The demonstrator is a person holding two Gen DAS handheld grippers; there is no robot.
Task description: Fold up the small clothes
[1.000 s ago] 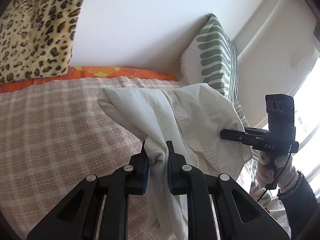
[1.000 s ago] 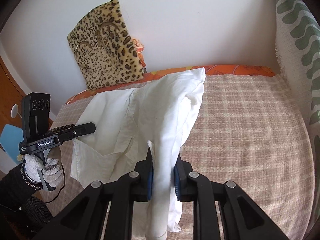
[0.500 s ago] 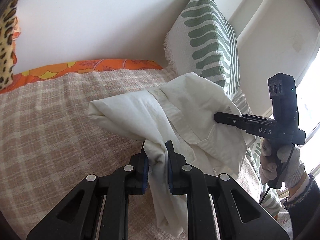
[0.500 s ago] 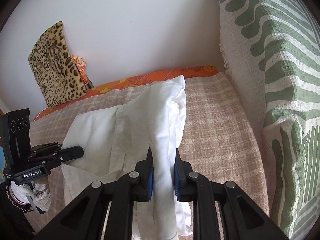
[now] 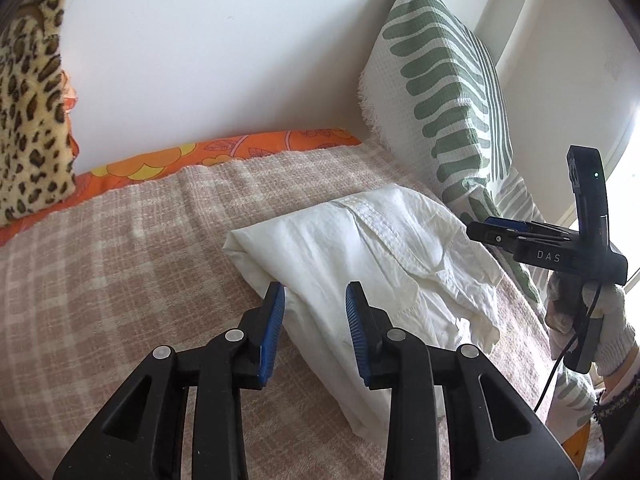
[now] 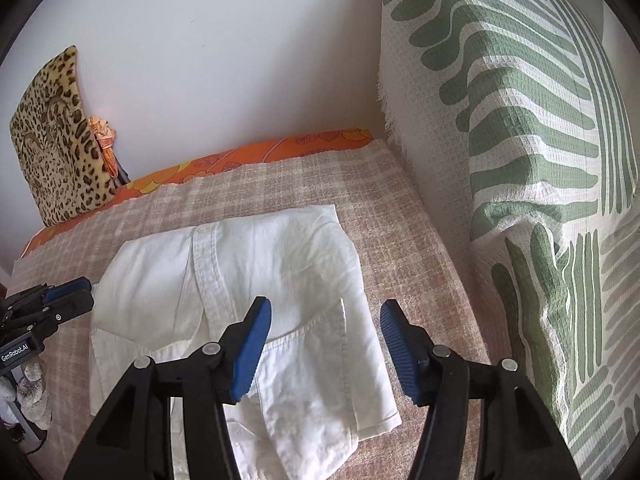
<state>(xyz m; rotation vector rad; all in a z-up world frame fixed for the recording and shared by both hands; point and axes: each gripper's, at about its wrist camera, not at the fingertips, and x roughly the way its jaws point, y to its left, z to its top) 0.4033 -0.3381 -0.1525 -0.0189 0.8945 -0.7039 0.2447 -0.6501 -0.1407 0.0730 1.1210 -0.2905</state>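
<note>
Left wrist: left gripper (image 5: 316, 300) just opened — shirt (image 5: 360, 248) between, unpinched.

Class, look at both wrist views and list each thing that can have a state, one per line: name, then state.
White shirt: folded over, lying on the checked blanket, released.
Left hand-held gripper: jaws just opened, astride the shirt's edge, pads clear.
Right hand-held gripper: jaws just opened, above the shirt.
Green leaf cushion: upright.
Leopard cushion: propped upright.

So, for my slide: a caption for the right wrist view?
Open right tongs above a white shirt lying on the checked bedspread.
</note>
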